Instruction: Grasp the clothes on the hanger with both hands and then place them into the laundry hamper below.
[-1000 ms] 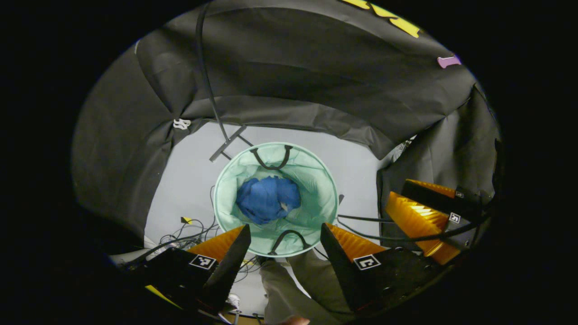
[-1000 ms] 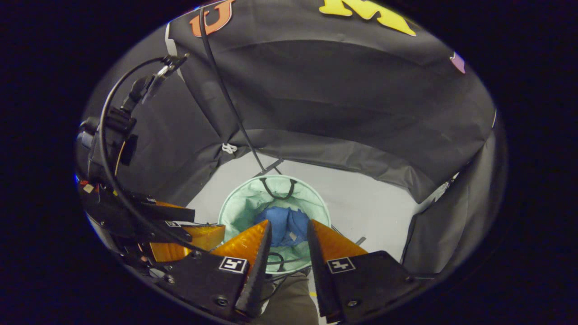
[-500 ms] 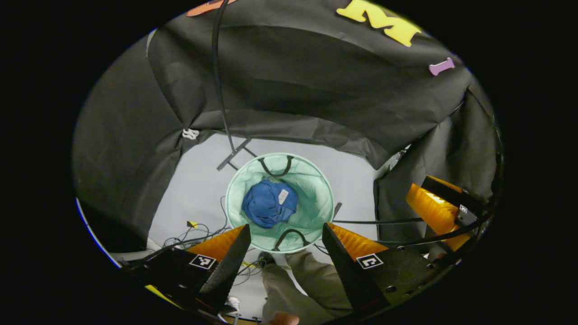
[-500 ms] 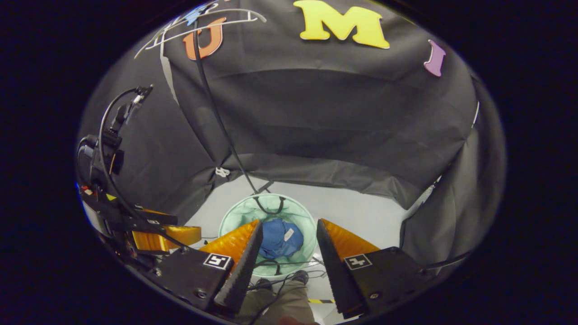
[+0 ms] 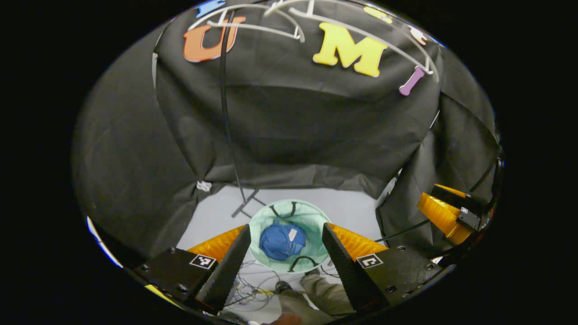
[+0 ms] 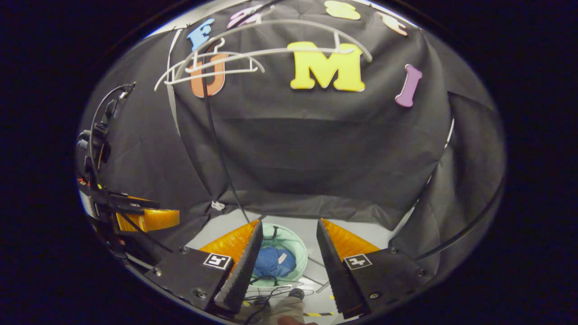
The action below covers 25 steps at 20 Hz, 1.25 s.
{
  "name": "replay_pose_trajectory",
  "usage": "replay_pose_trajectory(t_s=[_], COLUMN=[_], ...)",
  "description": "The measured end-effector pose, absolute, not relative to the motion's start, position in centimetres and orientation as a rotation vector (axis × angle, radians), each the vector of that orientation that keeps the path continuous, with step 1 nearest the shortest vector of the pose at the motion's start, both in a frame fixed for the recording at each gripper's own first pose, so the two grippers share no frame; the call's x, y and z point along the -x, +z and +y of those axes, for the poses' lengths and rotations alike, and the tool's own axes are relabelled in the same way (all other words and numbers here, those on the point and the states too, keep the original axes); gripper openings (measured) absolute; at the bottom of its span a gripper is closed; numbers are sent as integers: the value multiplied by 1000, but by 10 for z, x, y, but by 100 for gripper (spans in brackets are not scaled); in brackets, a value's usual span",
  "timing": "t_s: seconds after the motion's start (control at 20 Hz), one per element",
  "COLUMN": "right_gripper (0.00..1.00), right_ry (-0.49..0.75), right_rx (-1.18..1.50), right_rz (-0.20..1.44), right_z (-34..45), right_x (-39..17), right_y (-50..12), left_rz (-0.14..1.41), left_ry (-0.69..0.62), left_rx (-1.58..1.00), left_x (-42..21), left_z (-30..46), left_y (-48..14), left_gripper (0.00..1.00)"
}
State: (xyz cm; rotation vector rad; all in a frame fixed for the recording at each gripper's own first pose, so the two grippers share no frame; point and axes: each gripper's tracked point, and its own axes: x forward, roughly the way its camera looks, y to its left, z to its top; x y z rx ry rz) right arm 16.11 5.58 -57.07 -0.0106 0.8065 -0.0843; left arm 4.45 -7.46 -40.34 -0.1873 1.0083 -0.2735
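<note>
Blue garment (image 5: 282, 240) is in the hamper (image 5: 311, 216), bunched into a ball at the bottom, pale tag facing up. Hamper is a mint-green round pop-up type with two black loop handles, standing on the grey floor (image 5: 216, 216) directly under the rack. Same bundle seen from the right gripper view (image 6: 273, 262), inside the hamper (image 6: 299, 253).

Left claw (image 5: 286, 257): jaws wide, nothing between them, hamper mouth visible through the gap. Right claw (image 6: 289, 264): also wide, empty. In the left gripper view the right claw shows off to the side (image 5: 445, 216); in the right gripper view the left one shows at the far edge (image 6: 144, 220). Both are held high above the hamper, pointing down at it, well apart from each other.

Why it sits like this, my read: both claws are spread because the drop is done. Cloth is fully below the rim, nothing draped over the edge, so placement looks complete.

White hangers (image 6: 216, 63) hang bare on the rack bar at the top, no clothes on them that I can see. Black rack pole (image 5: 226, 113) runs down to its foot beside the hamper.

Loose cables (image 5: 253, 293) on the floor near the person's trouser leg (image 5: 327, 295) and shoe. Trip hazard, not relevant to the drop.
</note>
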Motion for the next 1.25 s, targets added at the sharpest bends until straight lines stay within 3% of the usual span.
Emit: replay_pose_trajectory(t_s=[0.2,0.45,0.55,0.65,0.85,0.95,1.0,1.25], right_gripper=[78,96,94,100,100,100,100,100], right_ry=[-135,-181,-187,-175,-106,-64,-44,-18], right_rx=[27,66,101,139,171,175,180,194], right_rz=[653,445,351,267,115,64,60,68], right_z=[46,33,29,24,27,34,35,30], right_x=[-182,-214,-227,-241,-257,-264,-265,-256], right_y=[-546,-514,-503,-490,-464,-455,-454,-450], left_rz=[821,559,436,339,155,111,98,71], left_ry=[-304,-293,-251,-222,-125,-111,-101,-117], left_rx=[154,148,153,167,168,170,167,149], left_x=[-51,-55,-46,-30,-18,-7,-5,28], left_z=[-60,-49,-39,-39,-38,-42,-41,-69], left_y=[-341,-252,-216,-204,-212,-217,-214,-184], left_gripper=[97,97,97,92,92,100,97,100])
